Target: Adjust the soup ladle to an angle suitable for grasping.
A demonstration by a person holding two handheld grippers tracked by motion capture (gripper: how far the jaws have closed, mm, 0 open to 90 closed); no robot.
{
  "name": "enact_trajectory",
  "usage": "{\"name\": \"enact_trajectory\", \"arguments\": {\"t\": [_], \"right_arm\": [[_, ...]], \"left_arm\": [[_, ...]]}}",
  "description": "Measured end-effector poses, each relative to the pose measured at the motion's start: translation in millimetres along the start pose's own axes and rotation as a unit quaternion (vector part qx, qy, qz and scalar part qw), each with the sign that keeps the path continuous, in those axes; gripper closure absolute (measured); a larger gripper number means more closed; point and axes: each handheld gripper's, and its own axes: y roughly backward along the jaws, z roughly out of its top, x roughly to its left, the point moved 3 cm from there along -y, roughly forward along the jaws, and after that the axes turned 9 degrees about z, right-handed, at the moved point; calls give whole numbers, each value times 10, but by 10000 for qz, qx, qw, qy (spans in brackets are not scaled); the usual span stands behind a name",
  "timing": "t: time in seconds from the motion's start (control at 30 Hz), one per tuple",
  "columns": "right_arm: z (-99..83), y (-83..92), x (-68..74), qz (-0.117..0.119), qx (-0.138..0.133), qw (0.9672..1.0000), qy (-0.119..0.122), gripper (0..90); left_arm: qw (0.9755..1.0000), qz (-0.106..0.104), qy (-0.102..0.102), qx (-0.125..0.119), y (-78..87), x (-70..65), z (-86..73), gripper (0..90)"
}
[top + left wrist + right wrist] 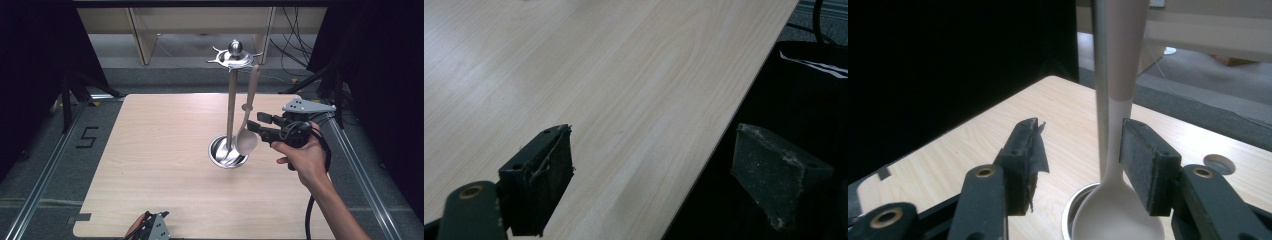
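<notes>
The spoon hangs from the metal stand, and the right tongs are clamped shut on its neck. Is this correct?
Not quite. The spoon does hang from the metal stand, but the right tongs are open around its neck, with a gap at the left pad, as the right gripper view shows.

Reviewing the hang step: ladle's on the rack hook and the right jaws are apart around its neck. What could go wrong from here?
1. The right gripper has one pad right beside the ladle; pulling back crooked could swing it or unhook it from the rack.
2. The bowl hangs by the rack's base dish, so a swing could knock it.
</notes>
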Motion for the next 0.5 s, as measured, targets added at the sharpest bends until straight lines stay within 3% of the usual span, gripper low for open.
{"name": "enact_trajectory", "arguments": {"t": [0.13,0.17,0.27,0.33,0.37,0.43,0.5], "right_arm": [[-50,70,87,-57,-148,9999,37,488],[-68,97,108,-47,-118,9998,122,475],[-93,117,132,-40,-121,9999,62,452],[-115,138,116,-164,-104,9997,170,420],[-153,144,107,-163,-117,9998,43,406],[-164,151,91,-203,-96,9997,128,395],[-203,163,94,-240,-30,9997,2,375]], "left_arm": [[10000,4,-5,3,-2,-1,1,157],[10000,10,-6,5,1,-2,3,157],[10000,39,-3,-12,0,-1,4,157],[10000,51,-9,-11,-3,2,1,157],[10000,48,-4,-10,-4,1,0,157],[10000,42,3,-13,-4,-1,1,157],[10000,43,2,-16,-4,0,2,157]]}}
